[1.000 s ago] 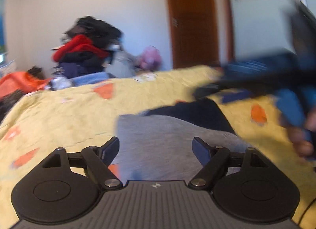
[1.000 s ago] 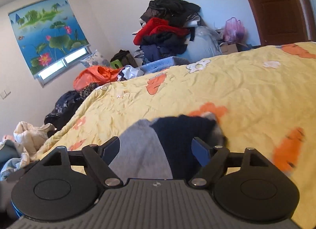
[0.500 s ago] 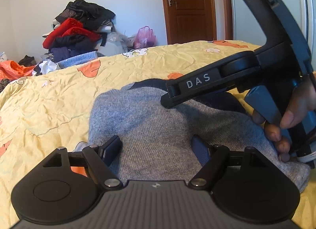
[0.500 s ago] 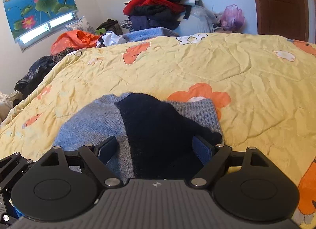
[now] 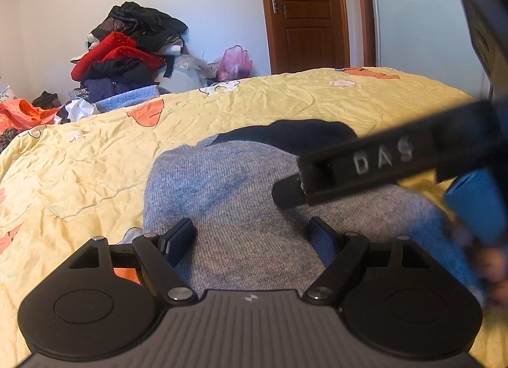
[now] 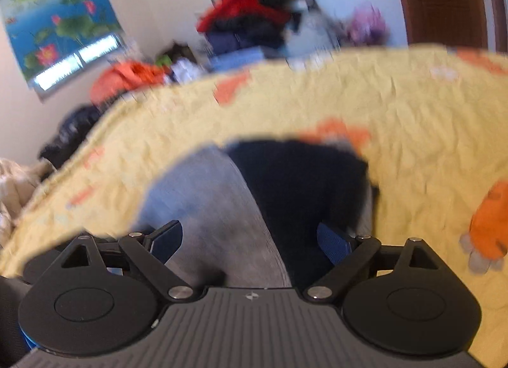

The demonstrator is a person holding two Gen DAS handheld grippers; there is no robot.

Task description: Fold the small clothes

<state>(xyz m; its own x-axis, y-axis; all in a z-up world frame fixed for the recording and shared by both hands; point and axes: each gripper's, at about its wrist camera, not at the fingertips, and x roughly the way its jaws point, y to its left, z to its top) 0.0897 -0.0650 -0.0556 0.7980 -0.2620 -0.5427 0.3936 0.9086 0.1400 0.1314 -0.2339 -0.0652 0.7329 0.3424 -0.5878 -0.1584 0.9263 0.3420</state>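
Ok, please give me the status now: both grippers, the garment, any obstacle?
Left gripper open, empty, over grey sweater. Right gripper open, empty, over its navy part. Sweater lies on yellow quilt, partly folded. Right gripper body crosses the left view.

Raised letters reading "DAS" stand on the black side bar of the right gripper (image 5: 287,192), seen slightly blurred from the left wrist camera. No other text, label or number is legible in either view.
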